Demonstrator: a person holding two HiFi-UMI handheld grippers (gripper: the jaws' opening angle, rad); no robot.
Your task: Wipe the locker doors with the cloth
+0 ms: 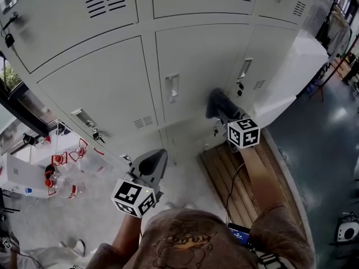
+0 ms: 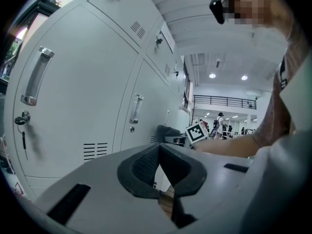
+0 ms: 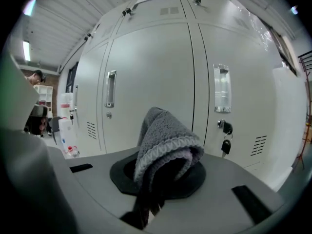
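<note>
A bank of pale grey locker doors [image 1: 101, 83] fills the head view, each with a metal handle [image 1: 172, 87] and a key lock. My right gripper [image 1: 220, 106] is shut on a folded grey knitted cloth [image 3: 163, 138], held close in front of the lower middle door [image 3: 151, 82], short of touching it. The cloth [image 1: 217, 102] bunches over the jaws. My left gripper [image 1: 150, 164] hangs lower and to the left, shut with nothing in it, its dark pads [image 2: 141, 167] pressed together, apart from the doors.
A wooden slatted bench [image 1: 235, 178] lies on the floor at the right below the lockers. Water bottles in red holders [image 1: 59, 175] and a white box stand at the lower left. Keys [image 3: 225, 143] hang from a lock by the cloth.
</note>
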